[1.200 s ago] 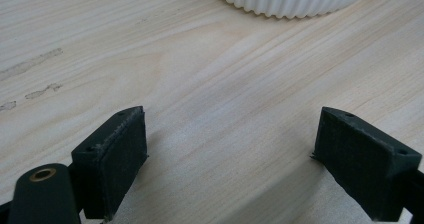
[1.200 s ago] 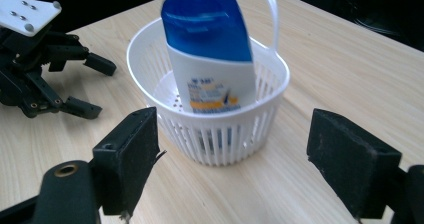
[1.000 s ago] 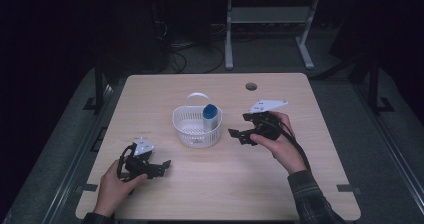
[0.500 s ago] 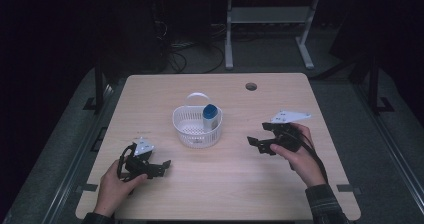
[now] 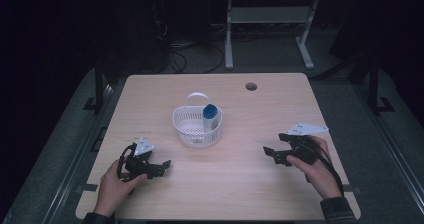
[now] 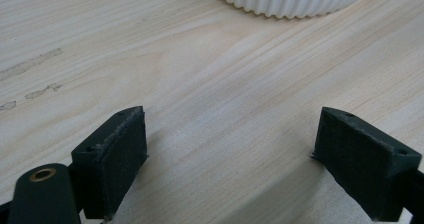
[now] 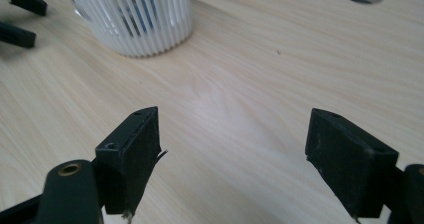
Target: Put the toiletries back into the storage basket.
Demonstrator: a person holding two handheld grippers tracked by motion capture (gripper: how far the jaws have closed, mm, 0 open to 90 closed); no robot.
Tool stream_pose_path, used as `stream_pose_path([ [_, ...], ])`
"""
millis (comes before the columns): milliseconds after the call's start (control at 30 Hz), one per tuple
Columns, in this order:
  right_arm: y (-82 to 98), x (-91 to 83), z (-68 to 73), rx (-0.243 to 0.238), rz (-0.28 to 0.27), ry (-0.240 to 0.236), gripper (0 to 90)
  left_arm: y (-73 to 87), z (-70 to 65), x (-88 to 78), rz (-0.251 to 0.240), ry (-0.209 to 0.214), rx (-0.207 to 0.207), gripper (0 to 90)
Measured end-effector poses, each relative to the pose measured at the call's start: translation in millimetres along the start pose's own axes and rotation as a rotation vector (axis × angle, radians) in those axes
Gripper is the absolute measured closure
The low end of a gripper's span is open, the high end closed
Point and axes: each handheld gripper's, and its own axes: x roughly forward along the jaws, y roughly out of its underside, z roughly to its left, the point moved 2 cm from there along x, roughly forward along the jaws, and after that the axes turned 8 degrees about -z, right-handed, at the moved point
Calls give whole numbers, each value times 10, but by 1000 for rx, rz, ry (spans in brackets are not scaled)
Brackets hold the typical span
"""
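White basket [image 5: 197,126] with blue bottle [image 5: 210,115] inside, mid-table [image 5: 250,184], between and beyond left gripper [image 5: 165,167] and right gripper [image 5: 270,155], well apart from both, jaws spread wide, gripping nothing.

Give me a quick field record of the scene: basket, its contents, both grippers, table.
basket: white slatted basket with handle, mid-table
contents: blue-capped bottle standing inside, at the basket's right side
left gripper: jaws open, nothing between them, low over the table, near-left of basket
right gripper: jaws open, nothing between them, right of basket, apart from it
table: light wood, round hole near far edge
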Motion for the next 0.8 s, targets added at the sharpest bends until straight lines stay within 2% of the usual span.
stream_pose_path([
  [567, 558, -95, -159, 55, 117, 100, 205, 0, 0, 1, -1, 0, 0, 127],
  [800, 710, -78, -245, 29, 162, 157, 206, 0, 0, 0, 0, 0, 1, 127],
])
